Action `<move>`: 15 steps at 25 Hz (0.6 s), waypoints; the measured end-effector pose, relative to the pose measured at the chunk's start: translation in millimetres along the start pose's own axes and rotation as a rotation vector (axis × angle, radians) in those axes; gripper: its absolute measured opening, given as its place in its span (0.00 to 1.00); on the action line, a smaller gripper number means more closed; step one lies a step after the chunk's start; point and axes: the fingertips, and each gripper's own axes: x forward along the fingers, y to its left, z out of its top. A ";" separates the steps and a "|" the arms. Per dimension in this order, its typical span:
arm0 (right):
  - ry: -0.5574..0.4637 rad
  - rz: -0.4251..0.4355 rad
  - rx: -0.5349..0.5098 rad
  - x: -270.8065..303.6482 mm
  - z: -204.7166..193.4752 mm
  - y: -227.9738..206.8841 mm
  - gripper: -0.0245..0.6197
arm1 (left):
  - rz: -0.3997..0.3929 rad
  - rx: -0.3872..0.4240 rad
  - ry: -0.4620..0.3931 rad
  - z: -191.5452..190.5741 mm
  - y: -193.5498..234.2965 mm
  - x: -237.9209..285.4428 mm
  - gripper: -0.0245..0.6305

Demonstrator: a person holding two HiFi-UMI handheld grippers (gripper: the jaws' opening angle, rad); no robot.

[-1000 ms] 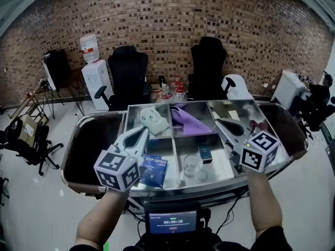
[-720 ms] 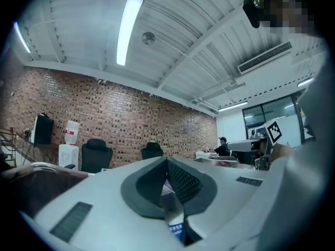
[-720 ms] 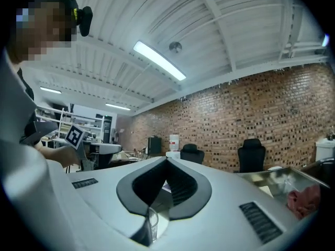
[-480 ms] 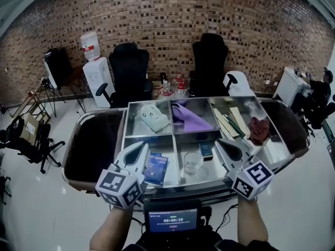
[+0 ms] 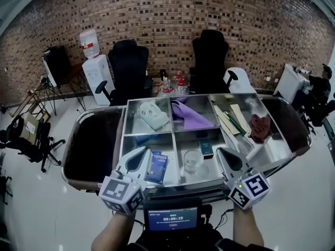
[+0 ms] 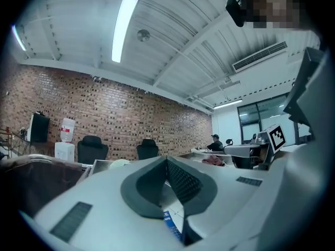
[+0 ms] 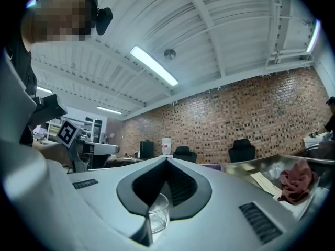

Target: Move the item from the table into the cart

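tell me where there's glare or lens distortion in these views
Head view: fisheye bows the brick wall into an arc; the steel cart gleams with reflections. Left gripper view: the ceiling light is blown out, corners dark. Right gripper view: same dark, rounded corners.

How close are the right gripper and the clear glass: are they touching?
Apart. The head view shows bare floor of the metal tray between the right gripper and the glass, which stands to its left.
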 end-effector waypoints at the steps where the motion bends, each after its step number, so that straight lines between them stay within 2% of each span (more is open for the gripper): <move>1: 0.000 -0.002 -0.002 0.1 0.7 0.2 0.04 | -0.001 -0.002 0.002 0.0 -0.2 0.2 0.04; 11: 0.002 0.010 -0.014 6.2 -3.6 4.0 0.04 | 0.013 -0.004 -0.009 -1.1 2.2 1.0 0.04; 15: 0.003 0.014 -0.007 8.5 -5.1 5.3 0.04 | 0.025 0.025 -0.027 0.8 4.8 -0.1 0.04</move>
